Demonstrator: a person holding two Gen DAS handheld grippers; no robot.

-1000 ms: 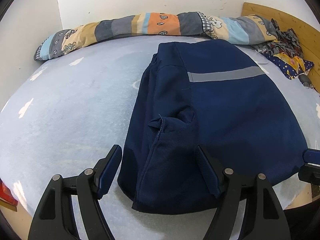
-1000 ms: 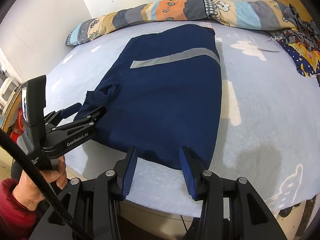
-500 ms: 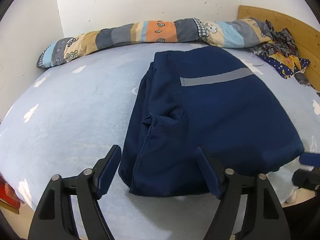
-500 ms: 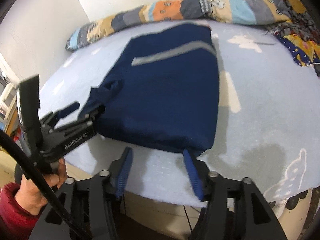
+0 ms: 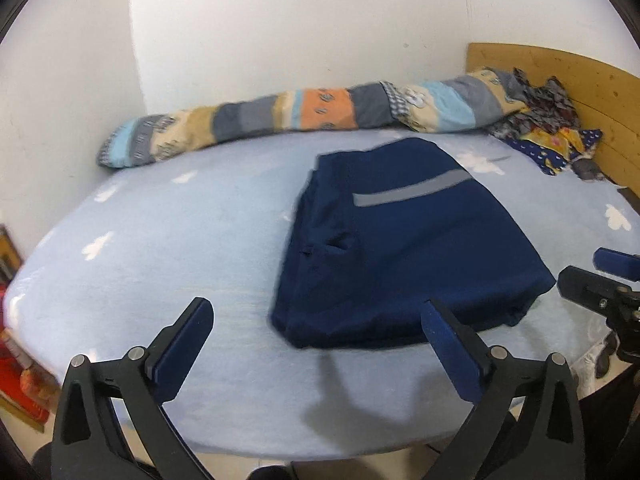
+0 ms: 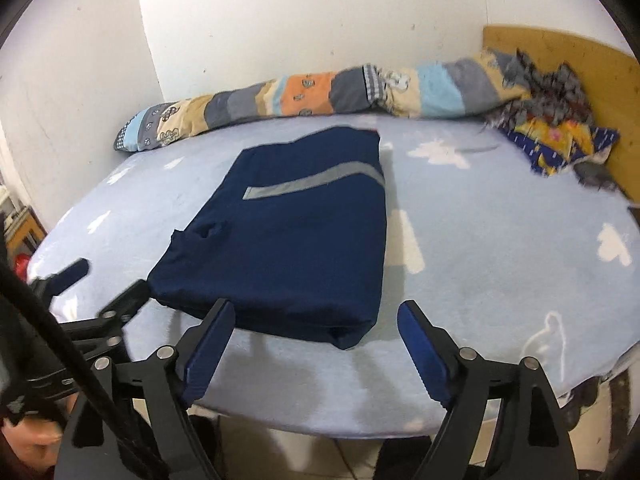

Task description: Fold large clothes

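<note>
Garment: navy garment with a grey stripe lies folded into a flat rectangle on the pale blue bed, its near edge short of the mattress edge.
Change: a second ago my tongs stood right over the near hem; both have since pulled back and up, and the cloth has settled flat, with only a small pucker on its left side.
Meaning: I judge this fold finished and released; either another fold or a last smoothing is what remains.
Left tongs: left tongs are spread wide, holding nothing, just off the garment's near-left corner.
Right tongs: right tongs are likewise wide apart and empty, clear of the near-right corner, not touching cloth.
Background: a patchwork rolled quilt lies along the wall, well apart from the garment; crumpled clothes sit by the wooden headboard.
</note>
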